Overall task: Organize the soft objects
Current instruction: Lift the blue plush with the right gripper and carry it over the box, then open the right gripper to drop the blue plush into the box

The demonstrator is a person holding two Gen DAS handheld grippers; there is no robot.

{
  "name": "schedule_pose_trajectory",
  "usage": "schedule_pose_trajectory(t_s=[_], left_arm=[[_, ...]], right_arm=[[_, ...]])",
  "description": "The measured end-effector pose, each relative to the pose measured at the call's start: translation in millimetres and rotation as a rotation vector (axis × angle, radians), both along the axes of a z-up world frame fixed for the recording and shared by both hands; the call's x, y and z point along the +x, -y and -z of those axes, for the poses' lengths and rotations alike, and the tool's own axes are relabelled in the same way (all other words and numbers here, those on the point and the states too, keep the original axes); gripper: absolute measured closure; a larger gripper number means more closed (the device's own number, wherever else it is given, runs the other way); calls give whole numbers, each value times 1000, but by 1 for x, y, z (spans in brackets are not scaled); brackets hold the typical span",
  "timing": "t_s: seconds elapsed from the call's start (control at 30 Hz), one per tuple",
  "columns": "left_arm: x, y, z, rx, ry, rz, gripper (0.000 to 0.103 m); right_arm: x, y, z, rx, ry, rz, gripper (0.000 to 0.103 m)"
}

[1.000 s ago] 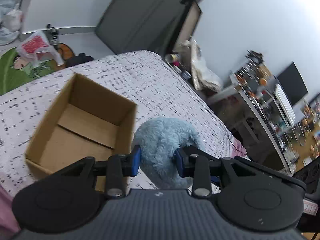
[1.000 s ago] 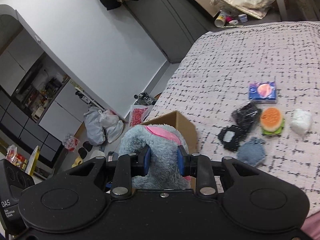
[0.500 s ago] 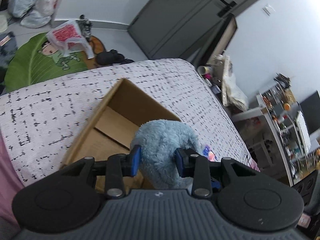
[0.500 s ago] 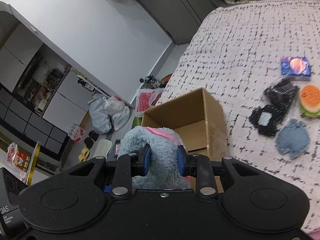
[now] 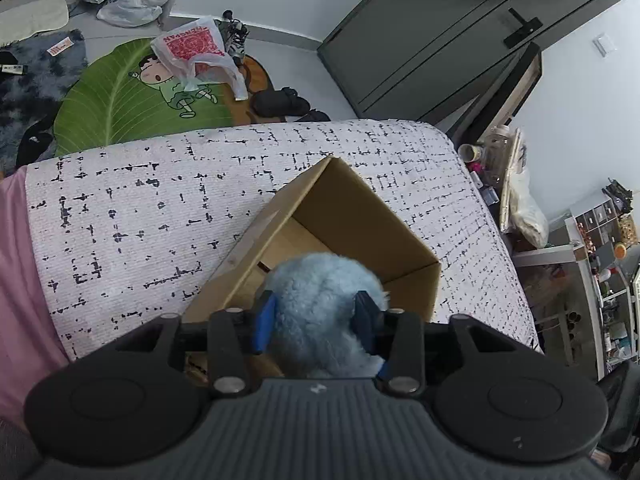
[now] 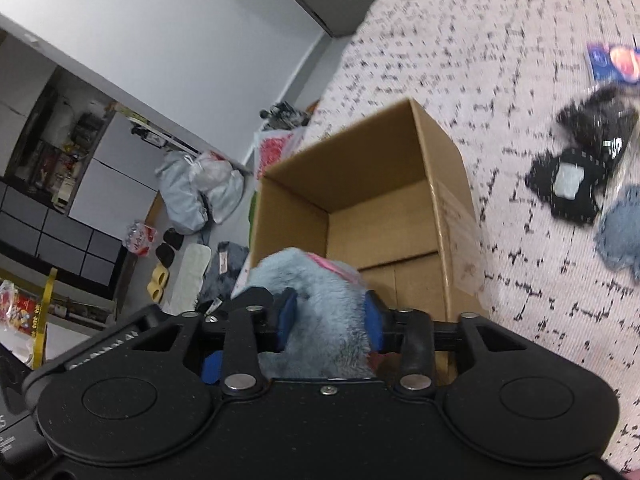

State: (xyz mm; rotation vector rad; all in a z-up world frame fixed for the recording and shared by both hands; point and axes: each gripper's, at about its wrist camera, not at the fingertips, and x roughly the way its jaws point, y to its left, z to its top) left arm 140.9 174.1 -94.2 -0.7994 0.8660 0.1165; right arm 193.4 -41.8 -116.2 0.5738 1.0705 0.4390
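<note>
A fluffy light-blue plush toy [image 5: 320, 300] with a pink part [image 6: 324, 261] is held by both grippers at once. My left gripper [image 5: 316, 324] is shut on one end and my right gripper [image 6: 330, 320] is shut on the other. Both hold the toy over the near rim of an open, empty cardboard box [image 5: 360, 224], which also shows in the right wrist view [image 6: 384, 216], standing on the white black-flecked bed cover [image 5: 140, 220].
On the bed right of the box lie a black pouch [image 6: 572, 184], a black glossy packet [image 6: 600, 124], a blue denim piece [image 6: 624, 236] and a blue packet [image 6: 612, 60]. The bed edge drops to a floor with a green leaf mat [image 5: 132, 96] and bags [image 6: 200, 188].
Both grippers have carried the plush toy toward the box and tilted down; the box now lies right under the toy. The orange and white soft items have left the right view.
</note>
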Motion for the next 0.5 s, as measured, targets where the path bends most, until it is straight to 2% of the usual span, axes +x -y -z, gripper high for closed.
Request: schedule_pose_trajectory(t_s=[0.13, 0.2, 0.3, 0.5], left_arm=[[0, -3, 0, -12, -2, -23, 46], [-1, -3, -3, -12, 1, -40, 41], [-3, -2, -6, 8, 0, -46, 37], [-4, 5, -11, 47, -12, -61, 30]], right_arm=[[-3, 5, -4, 11, 0, 5, 54], [-4, 9, -8, 9, 8, 8, 46], [-9, 15, -16, 14, 28, 5, 37], [-19, 27, -33, 13, 71, -5, 28]])
